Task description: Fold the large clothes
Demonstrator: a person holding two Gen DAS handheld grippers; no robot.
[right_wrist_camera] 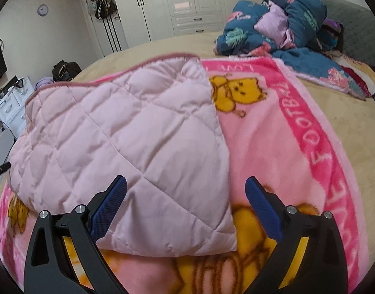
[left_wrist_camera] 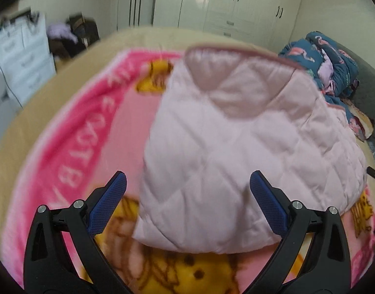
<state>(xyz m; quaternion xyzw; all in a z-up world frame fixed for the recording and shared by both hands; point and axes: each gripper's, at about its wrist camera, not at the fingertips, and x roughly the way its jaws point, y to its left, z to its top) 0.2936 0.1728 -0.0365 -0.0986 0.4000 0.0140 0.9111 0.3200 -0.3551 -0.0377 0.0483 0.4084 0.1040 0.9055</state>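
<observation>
A pale pink quilted garment (left_wrist_camera: 236,147) lies folded into a thick pad on a bright pink bear-print blanket (left_wrist_camera: 72,152). My left gripper (left_wrist_camera: 187,183) hovers open over the garment's near left corner, holding nothing; that view is blurred. In the right wrist view the same garment (right_wrist_camera: 128,147) fills the left half, and its dusty-pink trimmed edge runs along the far side. Above its near right corner my right gripper (right_wrist_camera: 185,191) stands open, nothing between the blue pads. The blanket (right_wrist_camera: 285,147) shows to the right of it.
A heap of dark blue flamingo-print bedding (right_wrist_camera: 280,24) sits at the far right of the beige bed (right_wrist_camera: 354,159). White wardrobes (right_wrist_camera: 187,0) line the back wall. A white drawer unit (left_wrist_camera: 23,54) and dark bags (right_wrist_camera: 64,69) stand off the bed's left side.
</observation>
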